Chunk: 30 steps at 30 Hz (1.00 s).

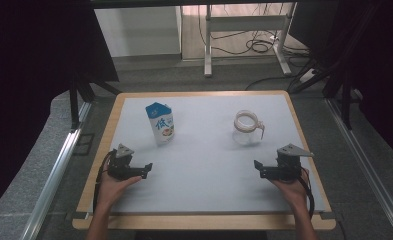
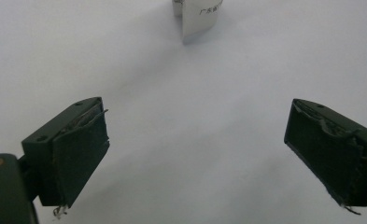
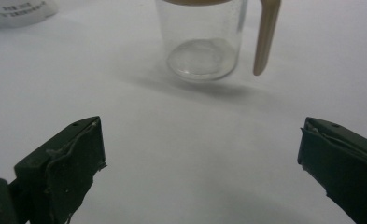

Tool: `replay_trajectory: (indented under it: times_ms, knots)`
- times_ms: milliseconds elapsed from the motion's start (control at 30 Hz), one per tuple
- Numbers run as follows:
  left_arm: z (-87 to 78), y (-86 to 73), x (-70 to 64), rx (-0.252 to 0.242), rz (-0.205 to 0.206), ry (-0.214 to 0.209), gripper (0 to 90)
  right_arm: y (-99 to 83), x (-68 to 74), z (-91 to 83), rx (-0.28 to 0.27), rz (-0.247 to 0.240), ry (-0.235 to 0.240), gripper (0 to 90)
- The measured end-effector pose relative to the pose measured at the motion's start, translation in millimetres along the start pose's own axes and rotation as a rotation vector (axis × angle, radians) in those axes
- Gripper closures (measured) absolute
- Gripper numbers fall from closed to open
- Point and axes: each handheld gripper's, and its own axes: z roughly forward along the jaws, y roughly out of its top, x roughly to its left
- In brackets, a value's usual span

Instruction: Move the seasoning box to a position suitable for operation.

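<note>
In the high view, a blue-and-white gable-topped milk carton [image 1: 160,123] is seen standing upright on the pale grey worktop [image 1: 204,190], left of centre, and a clear glass jug with a beige rim and handle [image 1: 247,128] stands to the right, well apart from it. The left claw [image 1: 147,169] rests near the front edge with the carton ahead of it and slightly to its right; the right claw [image 1: 257,169] rests opposite, with the jug ahead and a little to its left. Each thing is nearer to the claw on its own side.

In the left gripper view, the left claw [image 2: 196,156] is held wide and empty; the carton [image 2: 197,17] is cut off at the top edge.

In the right gripper view, the right claw [image 3: 200,172] is likewise spread wide with nothing held. The jug [image 3: 204,39] stands ahead, its handle [image 3: 265,35] turned to the right and hanging vertically; its rim is cropped, and whether anything is inside cannot be told.
</note>
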Motion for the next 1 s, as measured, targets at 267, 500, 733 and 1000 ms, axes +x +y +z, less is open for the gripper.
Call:
replay_trajectory:
  times_ms: [267, 500, 733, 1000]
  knots:
    - [-19.0, 11.7, 5.7, -0.038, -0.029, 0.008, 8.0, -12.3, -11.4, 4.8, -0.022, 0.07, 0.053, 7.7]
    - [-11.1, -7.6, 0.4, 0.0, -0.058, -0.037, 9.9, 0.4, -5.0, -6.8, -0.024, -0.029, 0.037, 11.0]
    - [-5.9, -15.4, 1.8, 0.003, -0.065, -0.058, 14.4, 6.8, 14.8, 3.3, 0.001, -0.099, -0.017, 10.6]
    - [2.8, -17.1, 8.0, 0.022, -0.103, -0.122, 18.0, 14.4, 11.9, 12.7, 0.007, -0.063, -0.027, 11.0]
